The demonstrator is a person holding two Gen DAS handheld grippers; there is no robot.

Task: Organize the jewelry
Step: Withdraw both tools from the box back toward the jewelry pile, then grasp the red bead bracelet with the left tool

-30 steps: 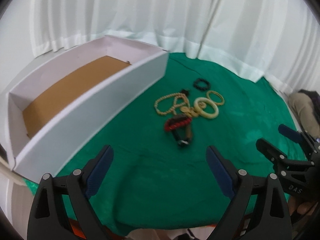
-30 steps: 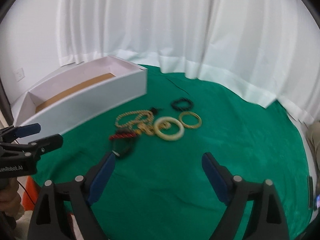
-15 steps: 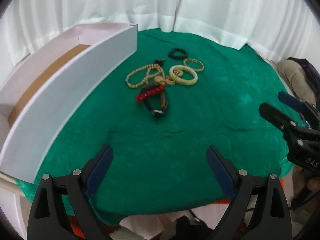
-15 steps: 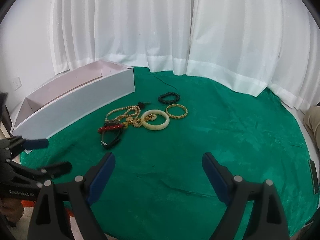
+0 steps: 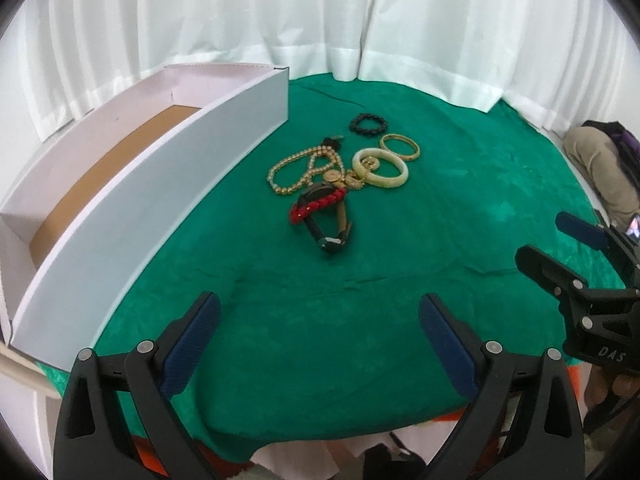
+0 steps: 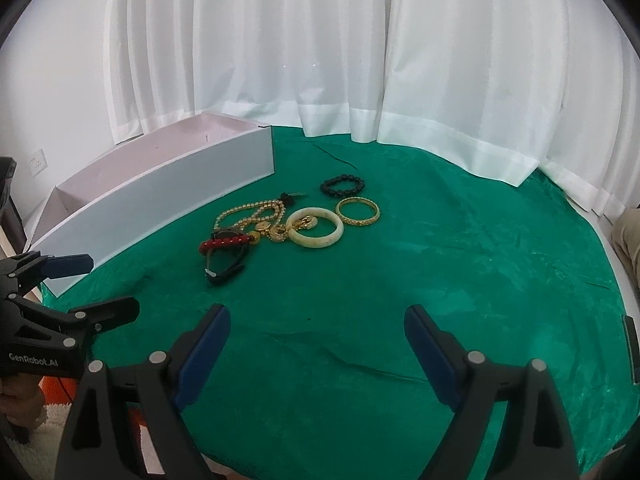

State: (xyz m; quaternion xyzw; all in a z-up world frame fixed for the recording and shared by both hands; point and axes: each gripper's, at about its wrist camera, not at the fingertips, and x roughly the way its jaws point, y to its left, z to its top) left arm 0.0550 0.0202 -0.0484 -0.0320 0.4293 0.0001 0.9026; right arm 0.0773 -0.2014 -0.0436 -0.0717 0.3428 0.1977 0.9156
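Both claws are hovering low over the near edge of a round tabletop draped in green velvet, each pointing forward toward the jewelry heaped at the middle. The left claw is standing with its blue-padded jaws spread wide and nothing between them; in the right wrist view it is showing at the lower left, tilted toward the centre, its jaws parted. The right claw is likewise gaping, empty, level with the cloth; the left wrist view is catching it at the far right edge, angled inward.

The jewelry is lying well ahead of both claws, untouched. A gold bead necklace is sprawling in loops, touching a red bead bracelet that is lying across a dark watch. Just right of them a pale cream bangle is resting with a gold charm partly inside it, and beside that a gold bangle is sitting flat. A black bead bracelet is lying slightly farther back.

A long white box with a brown floor is standing open on the left side of the tabletop, near the necklace but apart from it. White curtains are hanging behind.
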